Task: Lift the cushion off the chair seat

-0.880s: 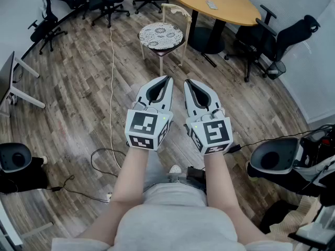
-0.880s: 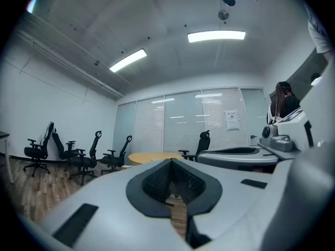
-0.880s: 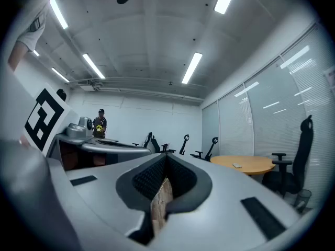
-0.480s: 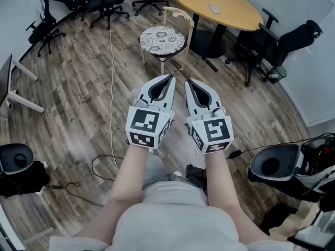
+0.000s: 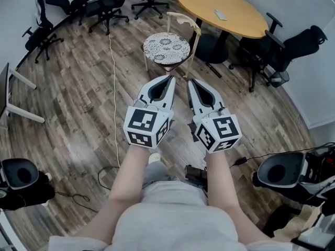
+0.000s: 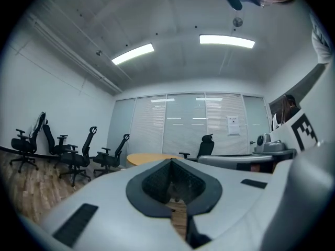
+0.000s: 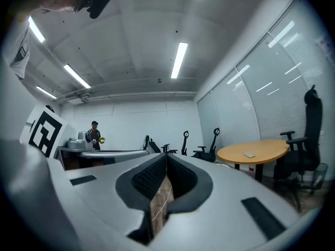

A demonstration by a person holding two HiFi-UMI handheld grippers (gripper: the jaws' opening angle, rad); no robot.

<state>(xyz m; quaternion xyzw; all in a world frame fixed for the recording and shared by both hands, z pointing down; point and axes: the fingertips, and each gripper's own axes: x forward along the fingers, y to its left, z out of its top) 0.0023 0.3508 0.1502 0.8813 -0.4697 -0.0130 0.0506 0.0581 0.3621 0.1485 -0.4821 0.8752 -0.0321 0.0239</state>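
So far nothing of the lift is done. The left gripper [image 5: 168, 78] is clenched with nothing between its jaws, and its own view shows the two pads meeting over bare floor. The right gripper [image 5: 190, 81] is likewise clenched and empty, with only a sliver of wood floor [image 5: 73, 114] and a thin white cable [image 5: 111, 61] visible through the narrow slit below its pads. Both are held side by side and roughly level, close together but not touching, tips aimed toward twelve o'clock and marker cubes facing up at the head camera. The person's bare forearms reach in from six o'clock, parallel to each other. At twelve o'clock from the tips, apart from them across a stretch of floor, stands the wooden chair [image 5: 184, 20], and the round patterned cushion [image 5: 166, 47] lies flat on its seat, untouched. Beyond it, at about one o'clock, is a round yellow desk [image 5: 220, 7], with black office chairs [image 5: 107, 4] ranged from ten to eleven o'clock. By my judgement the whole job remains: closing the distance, opening the jaws, taking hold of the cushion's edge and raising it clear of the seat.
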